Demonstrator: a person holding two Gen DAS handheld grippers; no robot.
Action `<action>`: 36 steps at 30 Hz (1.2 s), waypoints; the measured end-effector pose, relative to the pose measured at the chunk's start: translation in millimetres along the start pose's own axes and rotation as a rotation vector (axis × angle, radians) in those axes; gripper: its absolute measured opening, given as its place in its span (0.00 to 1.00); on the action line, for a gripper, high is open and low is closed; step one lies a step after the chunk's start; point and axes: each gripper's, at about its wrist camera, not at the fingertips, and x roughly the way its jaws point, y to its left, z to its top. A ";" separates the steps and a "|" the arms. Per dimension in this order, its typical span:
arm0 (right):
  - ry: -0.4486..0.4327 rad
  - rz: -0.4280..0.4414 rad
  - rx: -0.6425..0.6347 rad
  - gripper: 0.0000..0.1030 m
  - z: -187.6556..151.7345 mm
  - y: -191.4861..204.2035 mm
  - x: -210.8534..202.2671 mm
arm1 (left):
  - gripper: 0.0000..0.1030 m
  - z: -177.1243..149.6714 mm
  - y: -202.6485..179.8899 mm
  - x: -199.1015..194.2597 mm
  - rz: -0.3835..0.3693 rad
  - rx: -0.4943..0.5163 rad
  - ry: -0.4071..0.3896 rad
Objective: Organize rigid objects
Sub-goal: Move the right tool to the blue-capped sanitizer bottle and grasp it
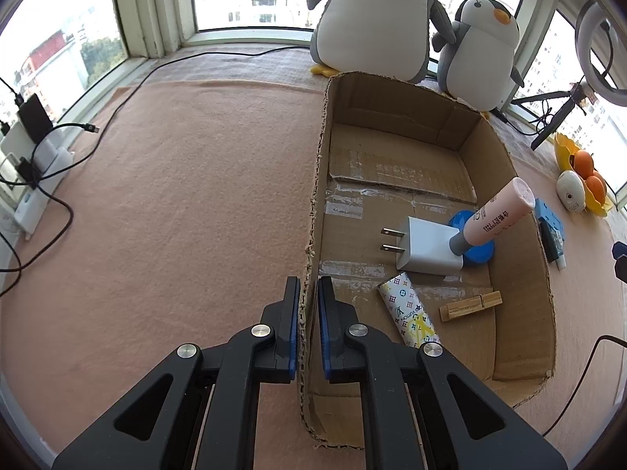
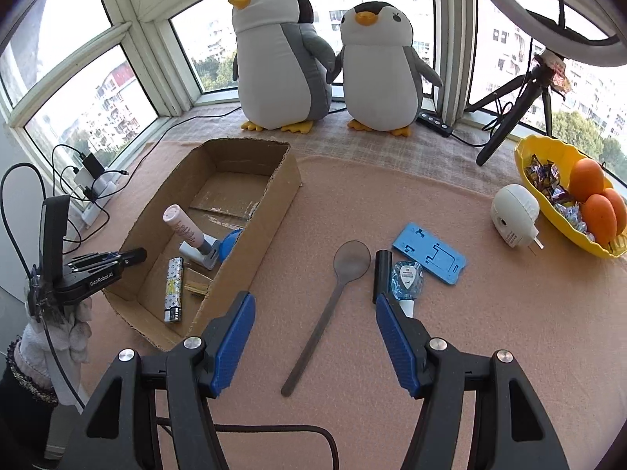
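1. i am pinching the cardboard box's point(image 1: 313, 196) left wall with my left gripper point(image 1: 308, 293), jaws narrow on the cardboard; that wall could be bending or the box sliding on the pink cloth point(image 1: 176, 196) if i am tugging.
2. i am holding my right gripper point(image 2: 313, 309) wide, hovering above the spoon point(image 2: 333, 293); its thin handle may be slipping out.
3. the box is holding a charger point(image 1: 427, 246), pink tube point(image 1: 497, 215), blue lid point(image 1: 480, 252), lighter point(image 1: 409, 311) and wooden clip point(image 1: 470, 305).
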 end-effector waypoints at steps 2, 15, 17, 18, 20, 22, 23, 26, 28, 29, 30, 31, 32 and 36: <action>-0.001 -0.018 0.018 0.58 -1.9 -12.3 -1.3 | 0.22 0.3 0.0 -1.2 -0.006 -0.003 0.004; 0.027 -0.071 0.065 0.58 -7.7 -66.6 8.7 | 0.39 -3.3 -0.3 -17.4 0.028 -0.017 -0.013; 0.036 -0.070 0.062 0.58 -7.9 -71.5 12.6 | 0.39 -5.5 0.9 -20.7 0.032 -0.023 -0.012; 0.039 -0.071 0.060 0.58 -7.8 -73.3 14.5 | 0.39 -6.9 1.3 -22.8 0.037 -0.026 -0.014; 0.051 -0.071 0.055 0.58 -7.6 -77.3 19.6 | 0.39 -9.3 3.2 -26.9 0.045 -0.036 -0.017; 0.060 -0.064 0.049 0.58 -6.6 -79.6 24.5 | 0.39 -12.0 5.2 -31.5 0.051 -0.047 -0.020; 0.066 -0.062 0.044 0.57 -5.8 -80.3 27.5 | 0.39 -13.0 5.9 -33.7 0.054 -0.052 -0.021; 0.091 -0.049 0.037 0.49 -3.4 -82.6 37.8 | 0.39 -16.9 8.0 -41.9 0.065 -0.065 -0.028; 0.113 -0.029 0.036 0.42 -2.1 -83.9 45.7 | 0.39 -19.4 9.3 -47.3 0.072 -0.075 -0.034; 0.122 -0.022 0.031 0.40 -1.8 -83.6 49.6 | 0.39 -20.3 9.9 -49.4 0.074 -0.081 -0.037; 0.131 -0.019 0.024 0.39 -1.2 -83.0 53.6 | 0.39 -21.6 10.7 -51.7 0.077 -0.089 -0.039; 0.139 -0.018 0.016 0.37 -0.7 -81.9 57.3 | 0.39 -22.9 11.5 -53.5 0.079 -0.095 -0.040; 0.145 -0.016 0.007 0.36 -0.3 -80.3 60.5 | 0.39 -24.2 12.0 -55.2 0.081 -0.100 -0.040; 0.167 -0.012 -0.029 0.31 2.3 -74.5 71.4 | 0.39 -29.1 13.2 -59.5 0.091 -0.113 -0.041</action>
